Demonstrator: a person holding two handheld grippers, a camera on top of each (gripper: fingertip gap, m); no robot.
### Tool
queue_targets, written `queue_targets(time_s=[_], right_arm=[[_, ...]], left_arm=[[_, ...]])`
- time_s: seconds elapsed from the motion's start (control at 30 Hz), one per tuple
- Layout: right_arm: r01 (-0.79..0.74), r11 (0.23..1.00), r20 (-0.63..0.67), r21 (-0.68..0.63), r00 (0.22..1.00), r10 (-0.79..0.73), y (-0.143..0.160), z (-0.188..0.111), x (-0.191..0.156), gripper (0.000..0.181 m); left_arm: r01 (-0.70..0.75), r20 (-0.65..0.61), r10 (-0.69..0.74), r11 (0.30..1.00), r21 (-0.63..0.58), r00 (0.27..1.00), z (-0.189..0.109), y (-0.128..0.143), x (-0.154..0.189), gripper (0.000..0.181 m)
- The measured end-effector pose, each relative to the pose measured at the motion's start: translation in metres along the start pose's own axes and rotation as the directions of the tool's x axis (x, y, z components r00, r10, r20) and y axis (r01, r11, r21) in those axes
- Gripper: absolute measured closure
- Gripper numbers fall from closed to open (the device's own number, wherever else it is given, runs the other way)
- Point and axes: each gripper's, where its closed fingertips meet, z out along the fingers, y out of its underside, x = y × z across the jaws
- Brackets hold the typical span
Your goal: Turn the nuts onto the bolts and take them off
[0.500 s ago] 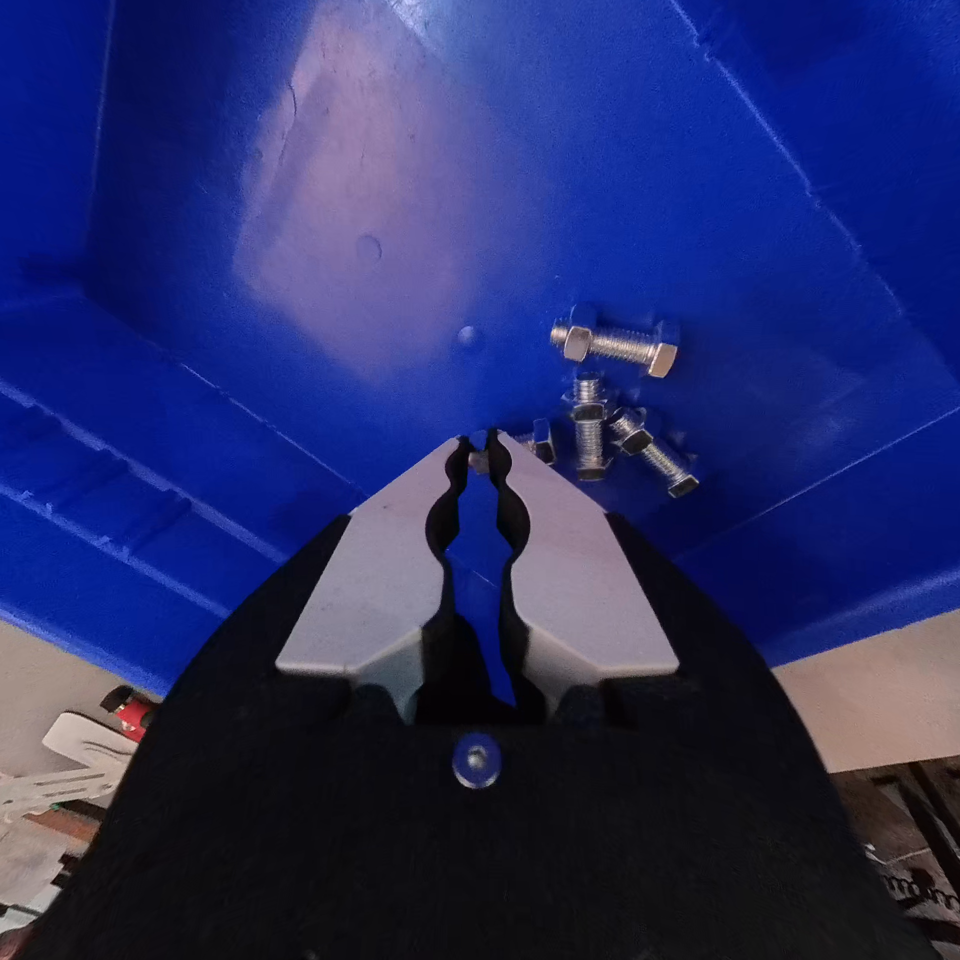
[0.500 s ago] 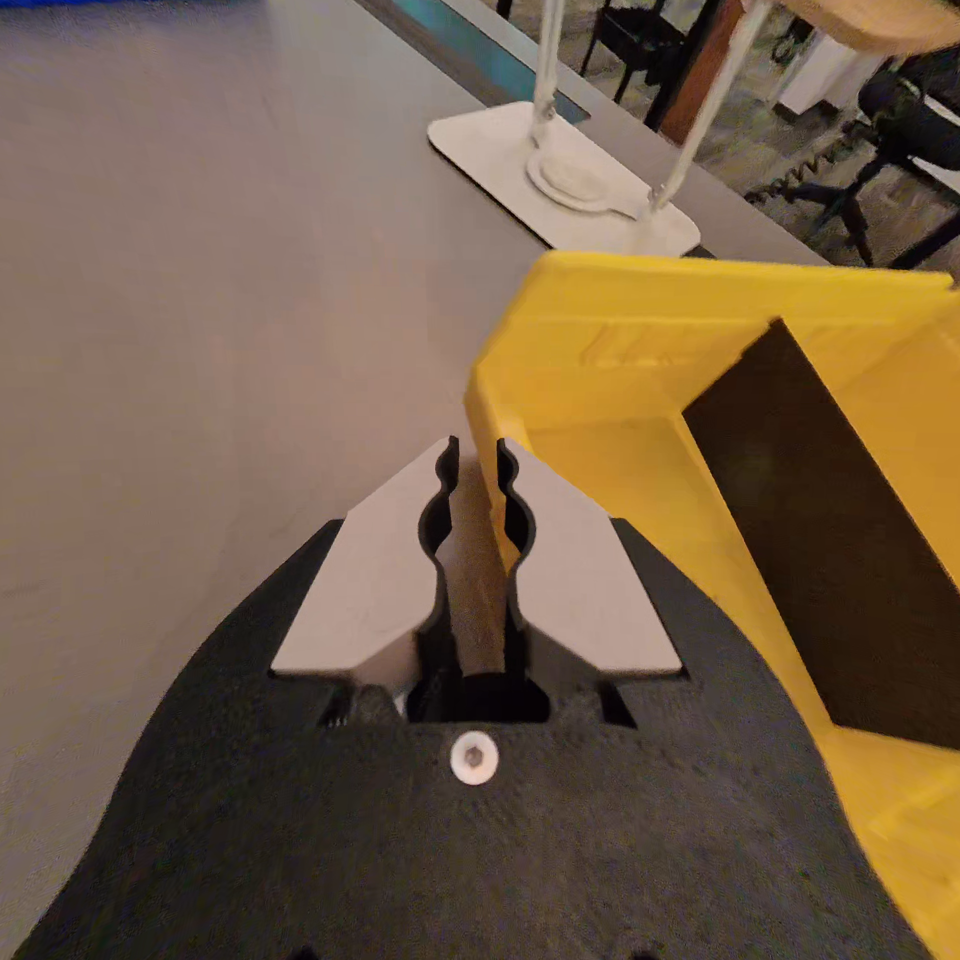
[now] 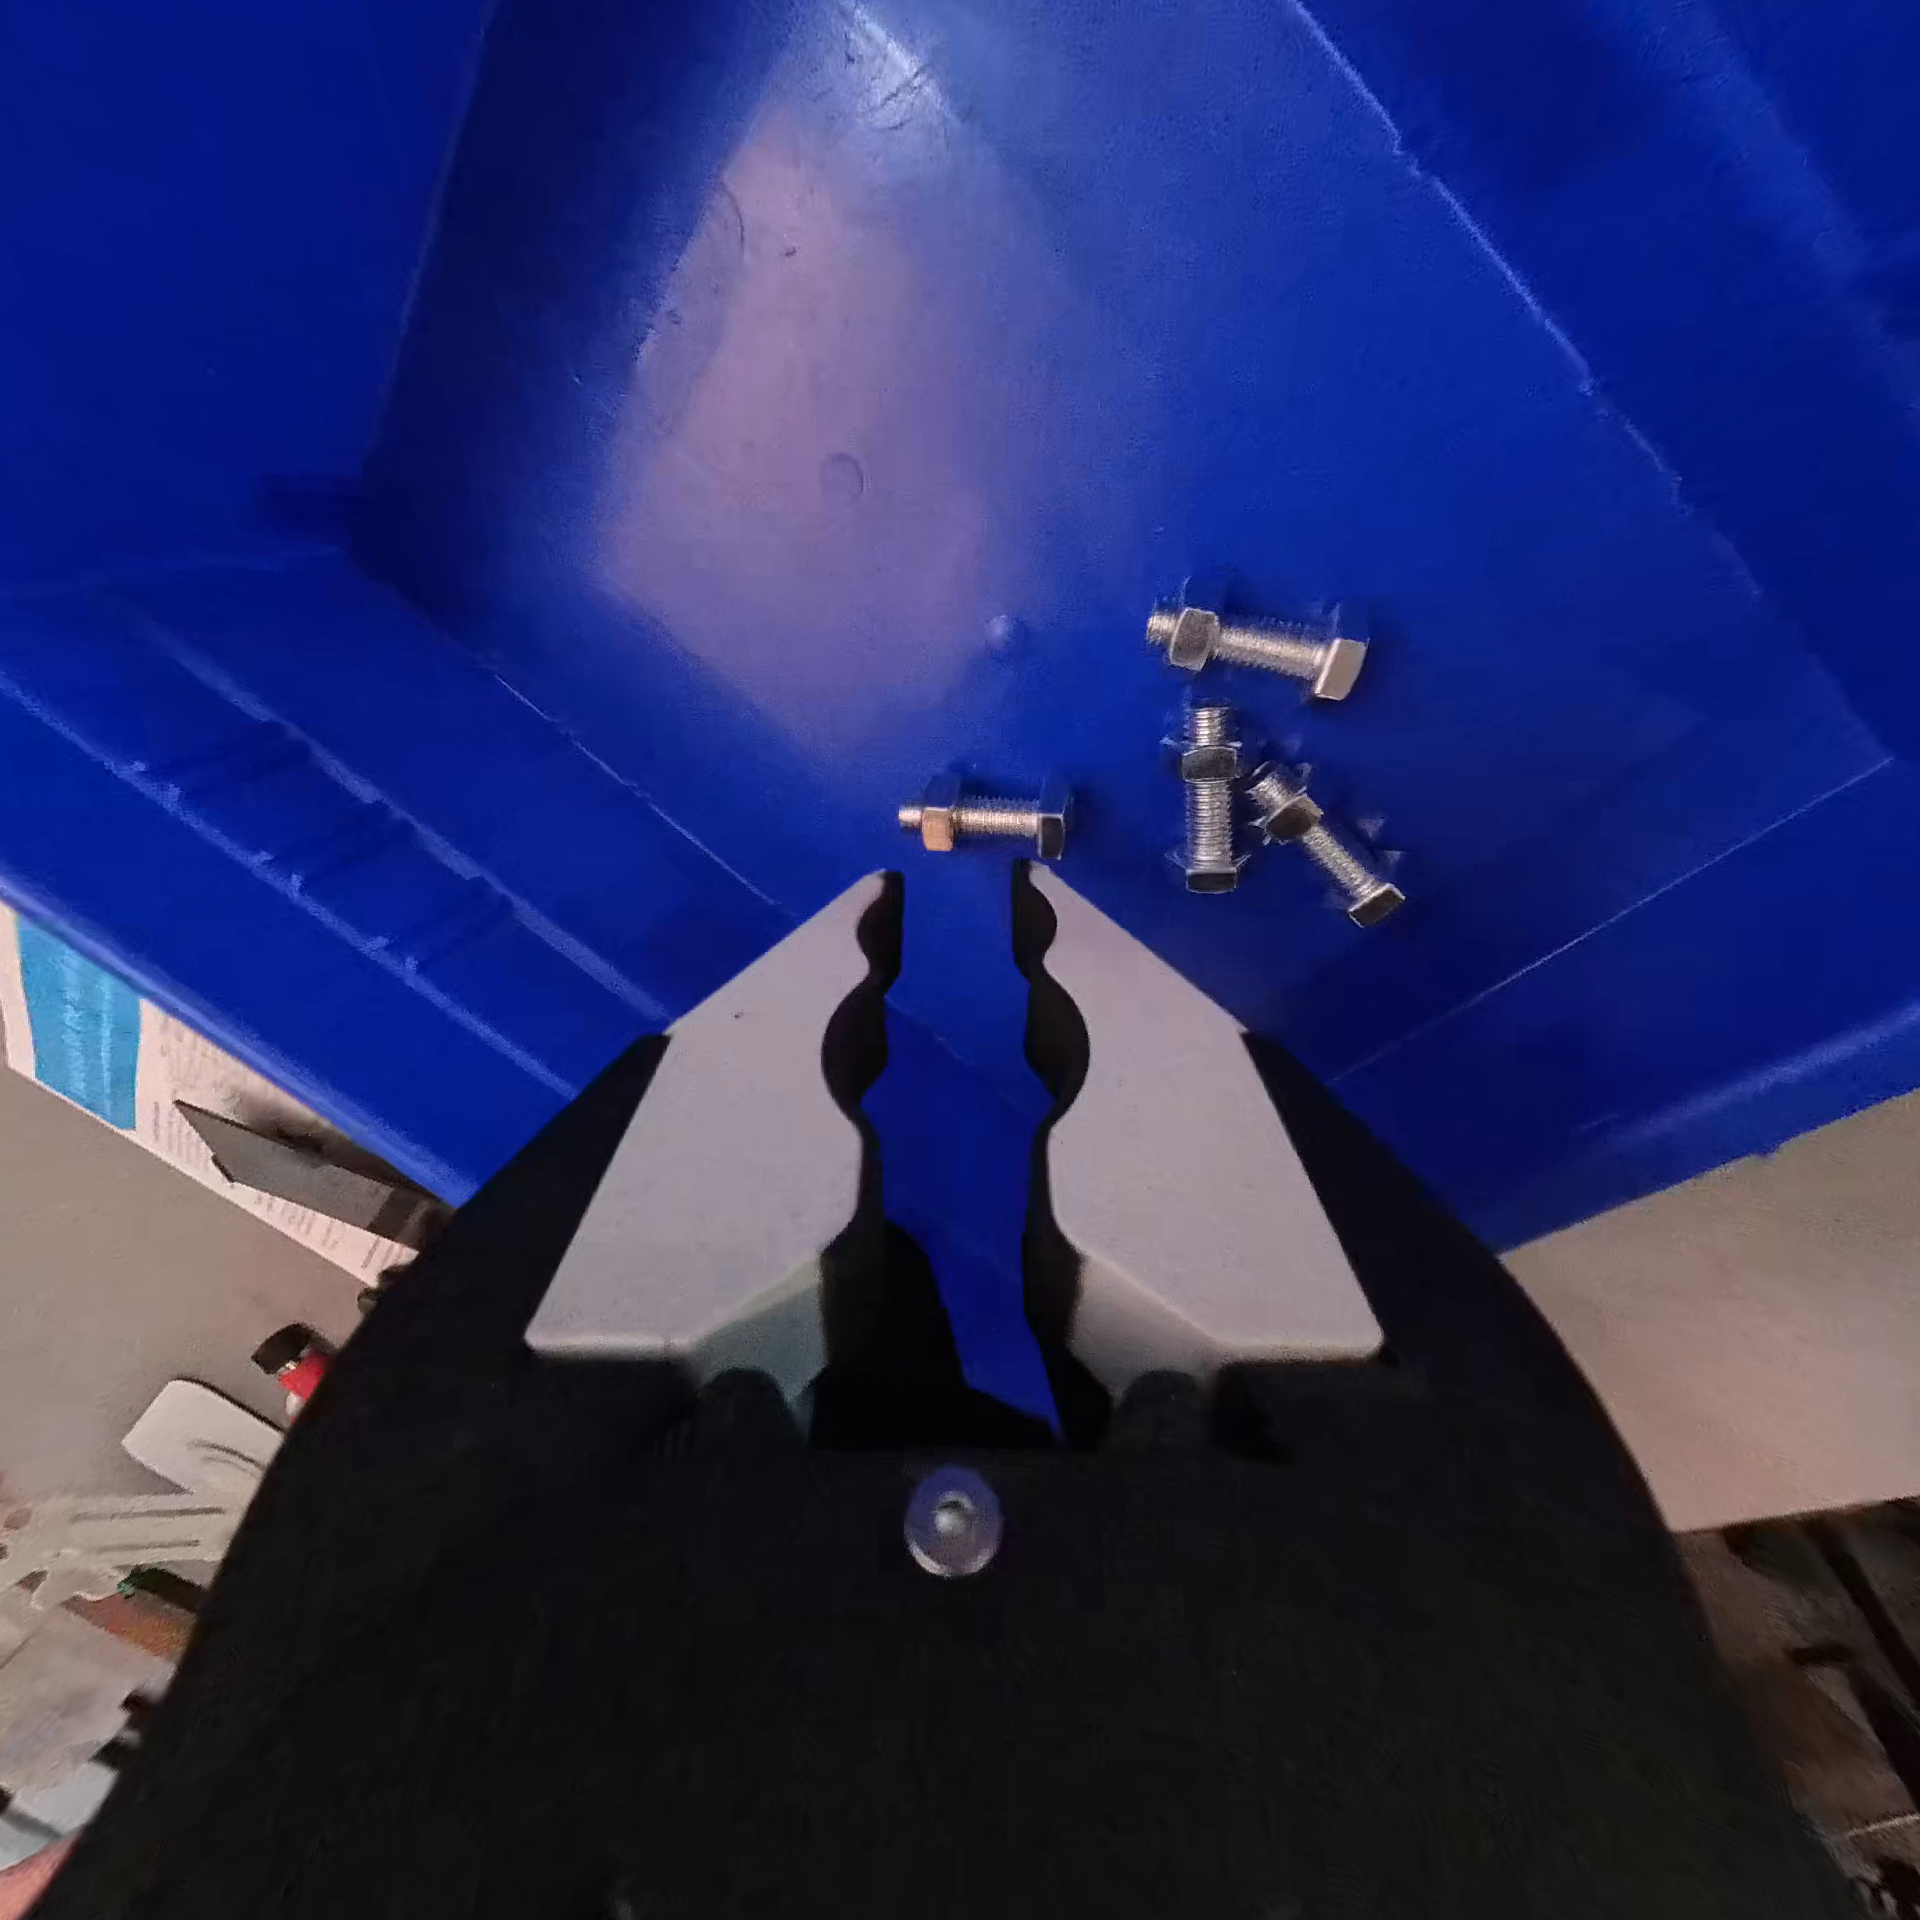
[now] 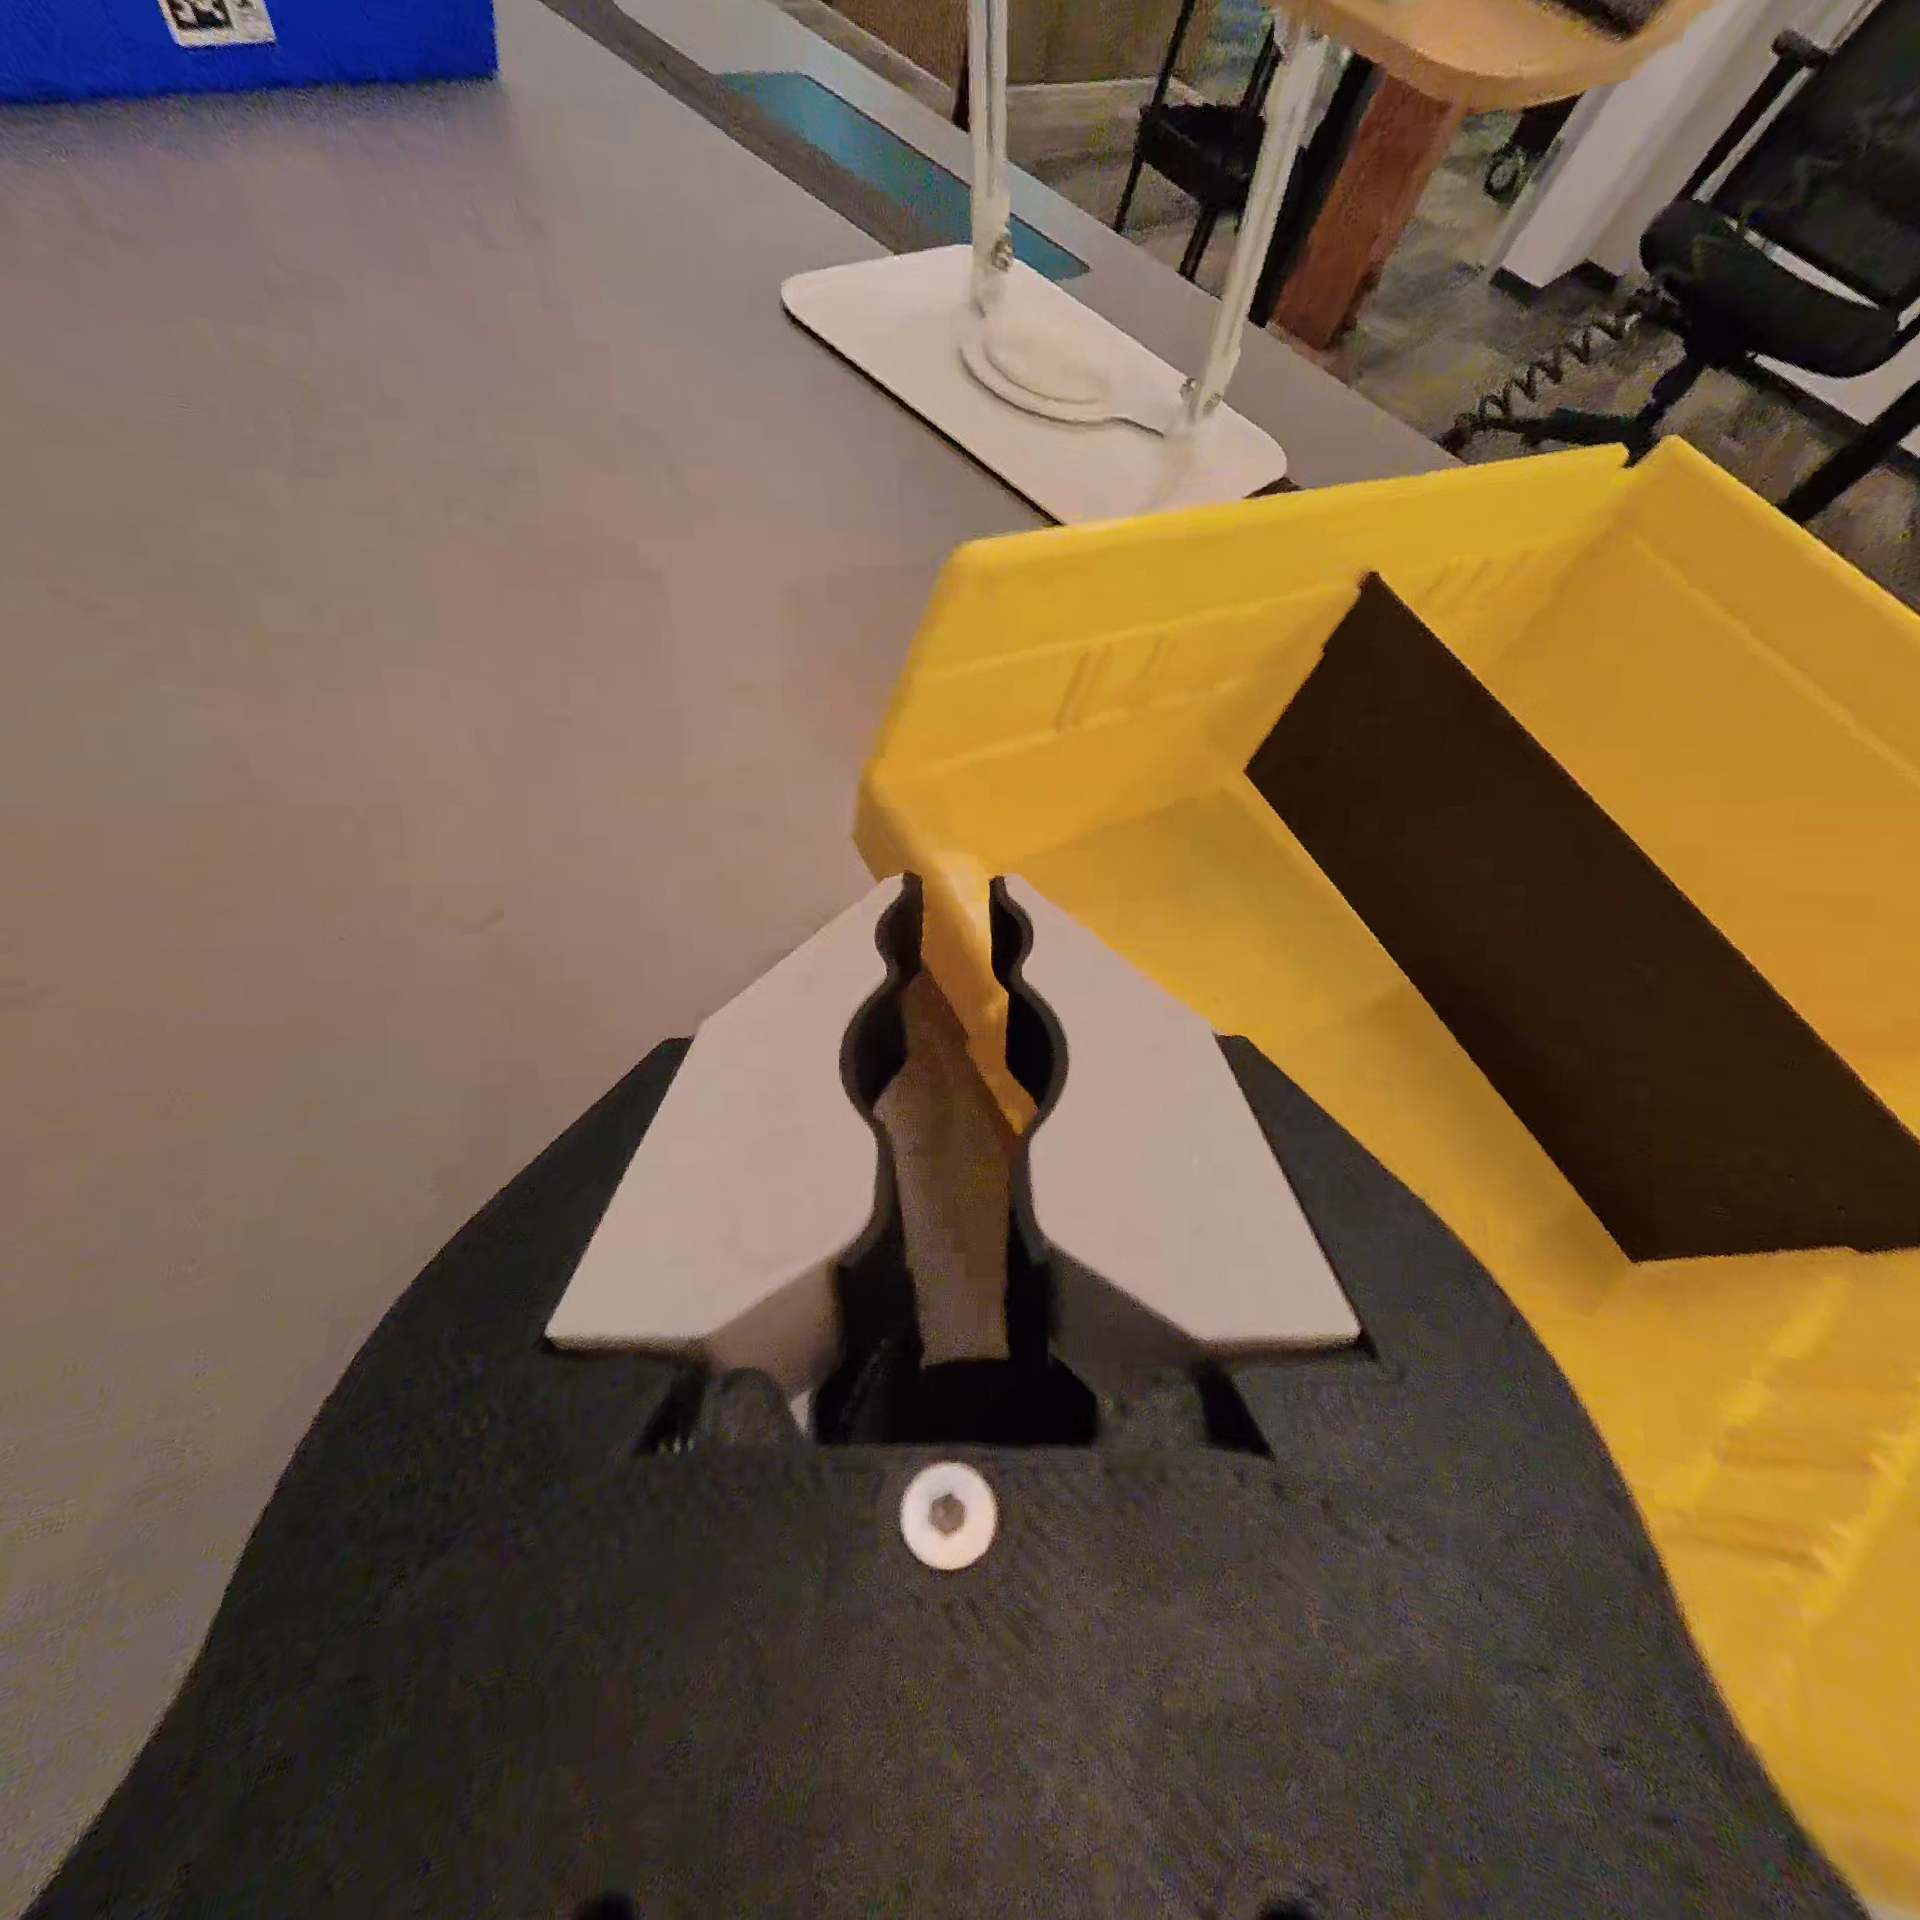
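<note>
Above: left gripper point(image 3: 954, 878) parted, empty, over nutted bolt point(image 3: 985, 829) in blue bin point(image 3: 1558, 312). Right gripper point(image 4: 954, 883) slightly apart astride yellow bin point(image 4: 1195, 665) corner, contact unclear.

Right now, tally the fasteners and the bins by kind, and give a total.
Bolts with a nut on: 4, all lying in the blue bin.
Blue bins: 1.
Yellow bins: 1.
Loose nuts: 0 in view.
Total: 6.
</note>
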Motion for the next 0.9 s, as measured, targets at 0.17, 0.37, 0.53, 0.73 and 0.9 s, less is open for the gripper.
queue_targets(time_s=[0.17, 0.37, 0.53, 0.73, 0.9], right_arm=[[0.007, 1.0, 0.078, 0.027, 0.997, -0.009, -0.007, 0.018, -0.037, 0.17], [0.037, 0.999, 0.128, 0.028, 0.991, -0.04, -0.009, 0.028, -0.062, 0.17], [0.034, 0.998, 0.177, 0.053, 0.983, -0.043, -0.026, 0.034, -0.08, 0.171], [0.006, 0.992, 0.286, 0.125, 0.957, -0.042, -0.081, 0.054, -0.123, 0.169], [-0.067, 0.979, 0.41, 0.194, 0.912, -0.019, -0.135, 0.072, -0.16, 0.169]], left_arm=[[-0.092, 0.031, 0.096, 0.99, -0.109, 0.995, 0.023, 0.009, 0.001, 0.162], [-0.13, -0.003, 0.13, 0.99, -0.052, 0.992, 0.03, -0.002, 0.002, 0.174], [-0.179, 0.088, 0.179, 0.984, -0.005, 0.98, 0.025, -0.009, -0.005, 0.174], [-0.255, 0.353, 0.209, 0.963, 0.089, 0.912, 0.002, -0.025, -0.022, 0.174], [-0.321, 0.554, 0.158, 0.924, 0.209, 0.817, -0.03, -0.041, -0.026, 0.176]])
